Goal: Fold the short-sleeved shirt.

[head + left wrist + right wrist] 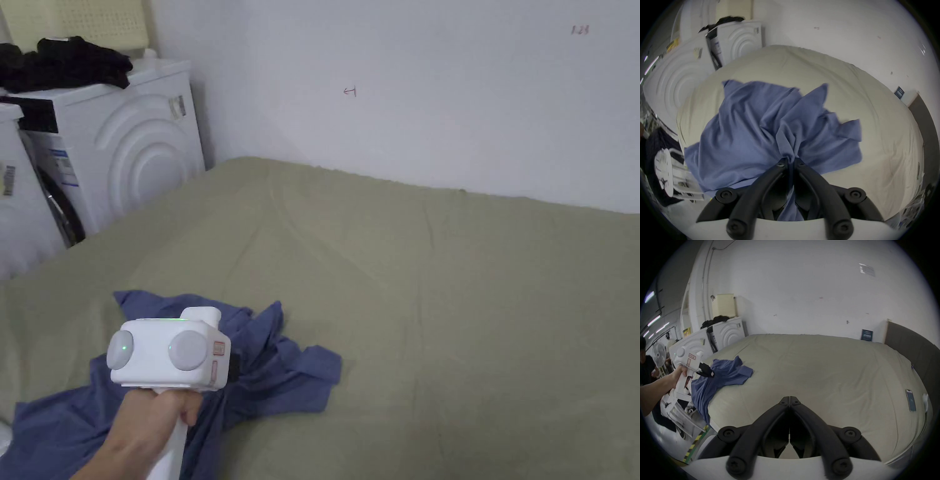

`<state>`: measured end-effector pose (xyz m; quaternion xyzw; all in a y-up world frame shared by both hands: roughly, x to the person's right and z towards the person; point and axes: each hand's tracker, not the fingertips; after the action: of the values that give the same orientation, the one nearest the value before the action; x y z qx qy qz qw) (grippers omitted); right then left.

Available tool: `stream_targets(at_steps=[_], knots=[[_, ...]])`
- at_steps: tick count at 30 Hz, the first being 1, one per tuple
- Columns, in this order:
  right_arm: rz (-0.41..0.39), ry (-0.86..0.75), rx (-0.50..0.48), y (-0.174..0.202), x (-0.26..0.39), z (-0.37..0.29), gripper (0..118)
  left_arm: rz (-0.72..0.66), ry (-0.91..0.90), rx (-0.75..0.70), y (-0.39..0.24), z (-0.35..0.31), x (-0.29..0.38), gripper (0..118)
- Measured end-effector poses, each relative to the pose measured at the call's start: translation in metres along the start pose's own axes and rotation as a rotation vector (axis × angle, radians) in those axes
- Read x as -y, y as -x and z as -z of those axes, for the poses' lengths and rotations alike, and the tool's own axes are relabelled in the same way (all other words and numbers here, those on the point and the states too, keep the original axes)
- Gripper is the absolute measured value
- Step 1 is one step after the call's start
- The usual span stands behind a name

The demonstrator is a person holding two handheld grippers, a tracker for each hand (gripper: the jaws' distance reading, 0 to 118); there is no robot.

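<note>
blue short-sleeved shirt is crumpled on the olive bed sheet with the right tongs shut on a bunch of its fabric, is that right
Not quite: the left tongs are shut on the bunched fabric of the crumpled blue short-sleeved shirt, as the left gripper view shows. The right tongs are shut on nothing, above the bare olive bed sheet.

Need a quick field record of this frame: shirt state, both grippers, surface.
shirt: blue, crumpled, near bed's left edge, partly hanging over it
left gripper: shut on shirt, bunch of cloth pinched between fingers
right gripper: shut, empty, above bare sheet
bed: olive sheet, wrinkled
phone: on bed, far right
fold progress: not started
</note>
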<state>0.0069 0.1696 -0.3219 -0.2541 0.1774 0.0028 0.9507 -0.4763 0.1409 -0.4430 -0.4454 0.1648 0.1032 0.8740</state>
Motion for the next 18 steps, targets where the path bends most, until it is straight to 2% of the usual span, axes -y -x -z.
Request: stream_targets(at_steps=[3,5,11,18], knots=[[0.015,-0.006,0.055,-0.017,0.009,-0.019,0,0.007,-0.016,0.094,-0.047,-0.006,-0.018,2],[0.029,-0.013,0.076,-0.028,0.013,-0.030,0,0.087,-0.053,0.095,-0.088,-0.011,-0.026,2],[0.083,-0.030,0.176,-0.064,0.021,-0.056,0,0.235,-0.087,0.281,-0.236,-0.023,-0.053,2],[0.153,-0.017,0.275,-0.103,0.032,-0.072,0,0.392,-0.095,0.529,-0.415,-0.058,-0.038,2]])
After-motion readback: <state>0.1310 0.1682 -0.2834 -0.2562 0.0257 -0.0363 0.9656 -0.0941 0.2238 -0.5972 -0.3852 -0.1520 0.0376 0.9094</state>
